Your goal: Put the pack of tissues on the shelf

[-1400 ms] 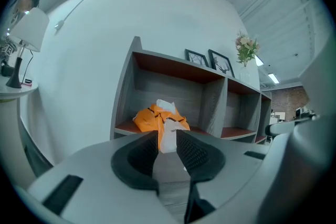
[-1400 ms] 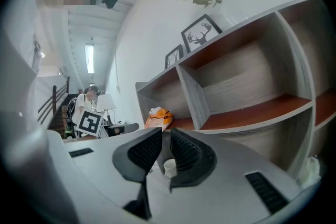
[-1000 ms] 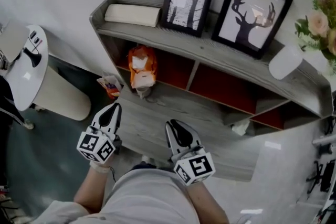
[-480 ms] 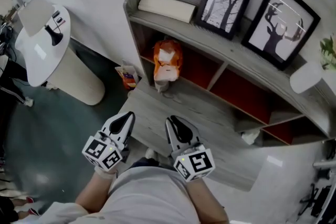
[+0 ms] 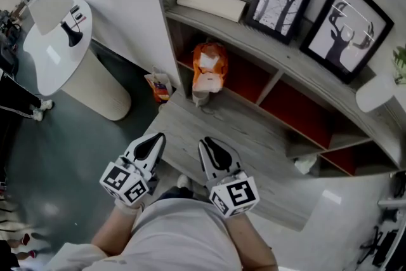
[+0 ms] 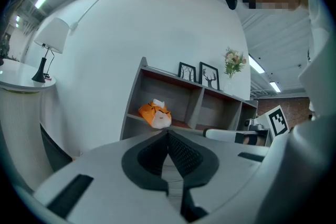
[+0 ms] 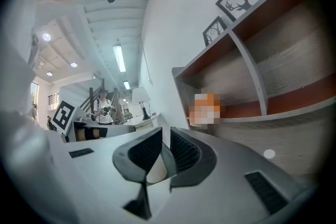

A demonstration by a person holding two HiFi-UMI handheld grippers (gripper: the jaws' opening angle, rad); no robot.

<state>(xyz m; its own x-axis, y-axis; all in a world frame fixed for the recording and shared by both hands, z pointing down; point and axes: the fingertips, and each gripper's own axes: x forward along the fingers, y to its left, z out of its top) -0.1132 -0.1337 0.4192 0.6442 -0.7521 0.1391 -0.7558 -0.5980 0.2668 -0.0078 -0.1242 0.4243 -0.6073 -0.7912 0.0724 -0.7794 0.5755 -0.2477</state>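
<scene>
Pack of tissues sits well beyond left tongs, right tongs.

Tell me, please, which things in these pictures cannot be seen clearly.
- Orange pack: head view, print too small to read; right gripper view, a mosaic patch covers it.
- Flowers: head view, cut off by the right edge.
- Small packet beside the shelf: head view, too small to identify.
- White crumpled thing: head view, partly hidden under a shelf board.
</scene>
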